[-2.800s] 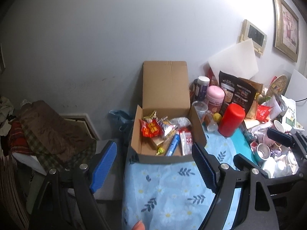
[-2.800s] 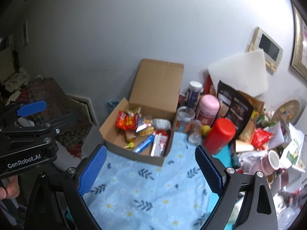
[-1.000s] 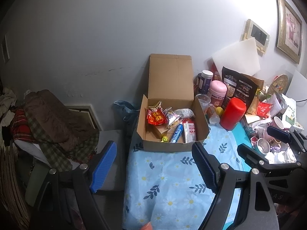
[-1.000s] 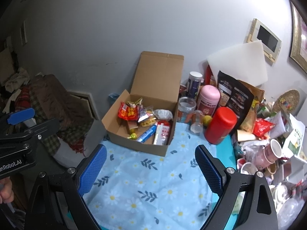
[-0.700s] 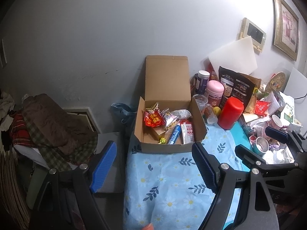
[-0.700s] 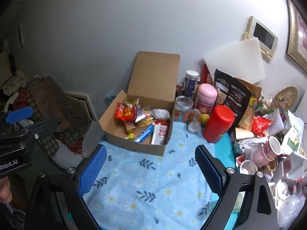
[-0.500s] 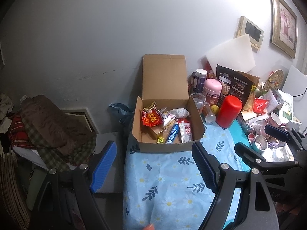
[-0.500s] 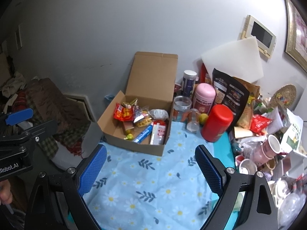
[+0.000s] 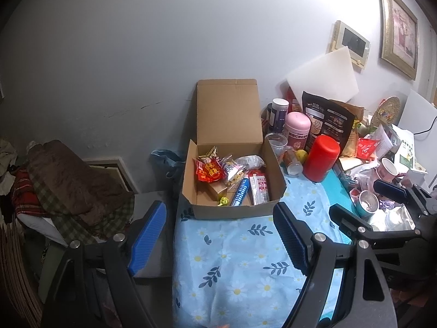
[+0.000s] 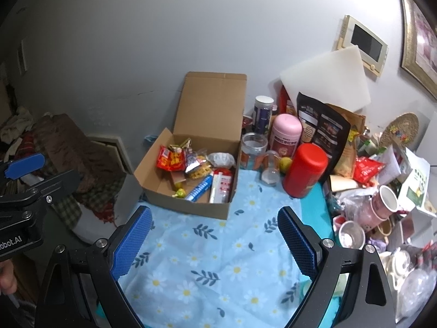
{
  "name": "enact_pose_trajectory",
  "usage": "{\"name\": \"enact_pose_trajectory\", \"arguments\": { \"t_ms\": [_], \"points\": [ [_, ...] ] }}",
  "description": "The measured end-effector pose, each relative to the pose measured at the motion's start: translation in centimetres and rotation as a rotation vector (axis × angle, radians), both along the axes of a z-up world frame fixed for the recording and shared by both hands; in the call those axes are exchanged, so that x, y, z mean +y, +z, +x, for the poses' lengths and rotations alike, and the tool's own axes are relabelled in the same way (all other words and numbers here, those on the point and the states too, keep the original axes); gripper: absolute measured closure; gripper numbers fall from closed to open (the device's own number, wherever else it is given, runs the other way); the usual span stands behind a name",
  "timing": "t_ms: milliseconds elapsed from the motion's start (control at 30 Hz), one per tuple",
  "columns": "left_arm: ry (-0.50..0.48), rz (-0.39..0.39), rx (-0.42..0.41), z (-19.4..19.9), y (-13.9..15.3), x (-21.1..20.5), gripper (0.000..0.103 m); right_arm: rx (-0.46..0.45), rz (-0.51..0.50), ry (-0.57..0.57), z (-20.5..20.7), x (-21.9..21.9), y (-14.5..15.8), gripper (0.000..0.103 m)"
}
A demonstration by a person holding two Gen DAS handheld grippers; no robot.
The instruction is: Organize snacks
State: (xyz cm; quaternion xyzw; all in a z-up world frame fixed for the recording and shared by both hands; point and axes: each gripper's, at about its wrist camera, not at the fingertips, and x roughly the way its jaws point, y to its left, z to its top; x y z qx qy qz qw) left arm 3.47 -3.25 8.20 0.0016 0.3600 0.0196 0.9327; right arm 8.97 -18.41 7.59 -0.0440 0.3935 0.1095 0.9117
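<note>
An open cardboard box (image 9: pixel 235 213) (image 10: pixel 188 207) stands on the blue floral cloth against the wall, lid flap up. It holds several snacks: a red packet (image 9: pixel 208 171) (image 10: pixel 170 161), a blue tube (image 9: pixel 240 195) (image 10: pixel 198 188) and a red-and-white pack (image 9: pixel 259 188) (image 10: pixel 221 186). My left gripper (image 9: pixel 218 237) is open and empty, well in front of the box. My right gripper (image 10: pixel 214 242) is open and empty over the cloth, in front of the box. Each gripper shows at the edge of the other's view.
Right of the box stand a red canister (image 9: pixel 322 161) (image 10: pixel 304 170), a pink jar (image 10: pixel 285 134), a black bag (image 10: pixel 322 128), cups and other clutter (image 10: pixel 382 205). A pile of clothes (image 9: pixel 68 180) lies left of the table. The cloth's (image 10: pixel 218 273) left edge drops off.
Both grippers have drifted slightly, pulling back from the box and then easing closer; the view has shifted a little. Both stay open and empty. Nothing in the box has moved.
</note>
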Motion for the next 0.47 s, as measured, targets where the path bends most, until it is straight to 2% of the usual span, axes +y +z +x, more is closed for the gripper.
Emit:
{"name": "enact_pose_trajectory", "arguments": {
  "t_ms": [167, 467],
  "points": [
    [-0.017, -0.020, -0.013, -0.03, 0.02, 0.02, 0.022, 0.003, -0.002, -0.010, -0.04, -0.12, 0.02, 0.009],
    [-0.004, 0.001, -0.002, 0.24, -0.20, -0.22, 0.022, 0.011, 0.000, -0.029, -0.13, -0.36, -0.12, 0.009]
  ]
}}
